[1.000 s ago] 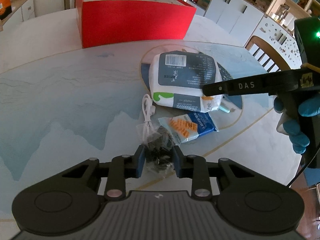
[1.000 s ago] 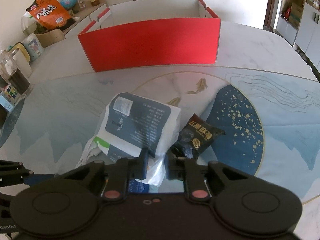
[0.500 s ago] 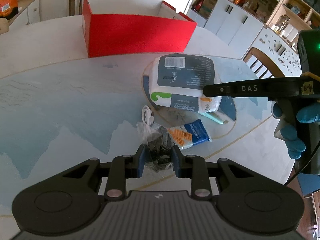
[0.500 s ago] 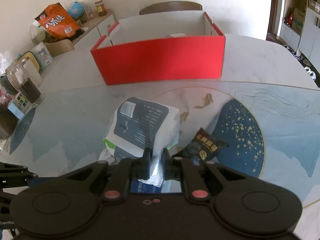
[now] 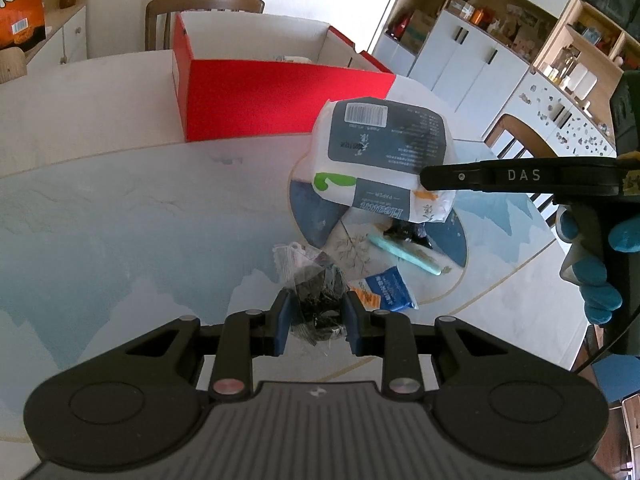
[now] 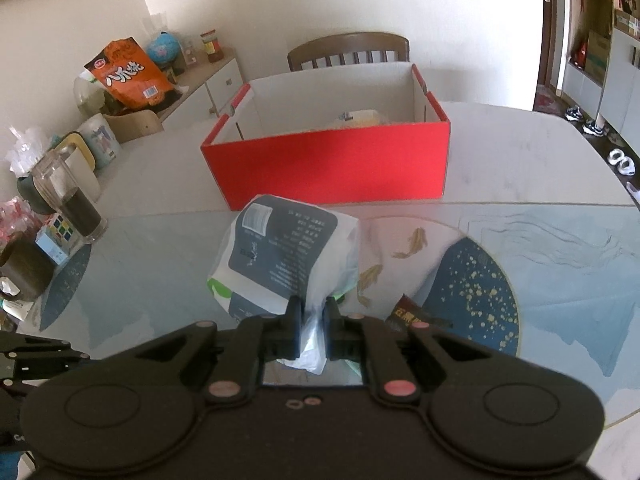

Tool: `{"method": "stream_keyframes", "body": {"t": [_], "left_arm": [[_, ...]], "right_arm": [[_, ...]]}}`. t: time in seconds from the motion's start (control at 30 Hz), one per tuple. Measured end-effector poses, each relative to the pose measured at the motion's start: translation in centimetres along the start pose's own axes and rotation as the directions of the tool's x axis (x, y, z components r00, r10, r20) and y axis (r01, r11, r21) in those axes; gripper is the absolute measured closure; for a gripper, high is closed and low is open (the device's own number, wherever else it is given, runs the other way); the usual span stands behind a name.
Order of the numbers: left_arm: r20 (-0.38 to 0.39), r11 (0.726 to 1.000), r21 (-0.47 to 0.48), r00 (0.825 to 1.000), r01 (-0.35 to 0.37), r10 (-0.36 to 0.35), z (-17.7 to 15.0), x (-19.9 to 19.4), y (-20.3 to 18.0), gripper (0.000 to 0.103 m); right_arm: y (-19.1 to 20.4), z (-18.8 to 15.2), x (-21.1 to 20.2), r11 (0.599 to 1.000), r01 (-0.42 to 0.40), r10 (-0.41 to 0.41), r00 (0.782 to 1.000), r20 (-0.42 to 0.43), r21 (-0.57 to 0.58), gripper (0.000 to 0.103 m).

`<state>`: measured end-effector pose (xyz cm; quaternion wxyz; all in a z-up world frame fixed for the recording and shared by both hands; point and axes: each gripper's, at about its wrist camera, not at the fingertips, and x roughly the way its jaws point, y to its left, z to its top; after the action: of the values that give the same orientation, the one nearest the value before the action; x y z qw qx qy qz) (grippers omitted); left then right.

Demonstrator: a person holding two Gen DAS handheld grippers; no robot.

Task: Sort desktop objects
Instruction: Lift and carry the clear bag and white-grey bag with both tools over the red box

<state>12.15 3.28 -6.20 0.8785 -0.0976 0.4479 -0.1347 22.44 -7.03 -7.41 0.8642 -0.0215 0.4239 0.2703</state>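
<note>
My left gripper (image 5: pixel 316 322) is shut on a clear plastic bag of small black items (image 5: pixel 316 292) and holds it above the table. My right gripper (image 6: pixel 313 330) is shut on the plastic edge of a white and dark tissue pack (image 6: pixel 280 264), lifted off the table; the pack also shows in the left wrist view (image 5: pixel 384 160). The red open box (image 6: pixel 332 164) stands behind it on the table, with something pale inside. It also shows in the left wrist view (image 5: pixel 280 96).
A teal pen (image 5: pixel 404 254), a blue and orange packet (image 5: pixel 386 290) and a dark snack packet (image 6: pixel 416 314) lie on the table. Jars and cups (image 6: pixel 72 200) stand at the table's left edge. A chair (image 6: pixel 348 50) is behind the box.
Both grippers have risen with their loads. The tissue pack has come off the table, uncovering the pen and dark packet. The black bag has lifted off the white cable and the table.
</note>
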Motion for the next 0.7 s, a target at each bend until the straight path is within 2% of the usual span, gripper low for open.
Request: {"method": "stream_keyframes", "body": {"t": [0.7], "left_arm": [[0.064, 0.999, -0.034, 0.998, 0.009, -0.007, 3.1, -0.6, 0.5, 0.076]], "right_arm": [[-0.7, 2.4, -1.7, 1.0, -0.016, 0.016, 0.998, 0.053, -0.007, 0.095]]}}
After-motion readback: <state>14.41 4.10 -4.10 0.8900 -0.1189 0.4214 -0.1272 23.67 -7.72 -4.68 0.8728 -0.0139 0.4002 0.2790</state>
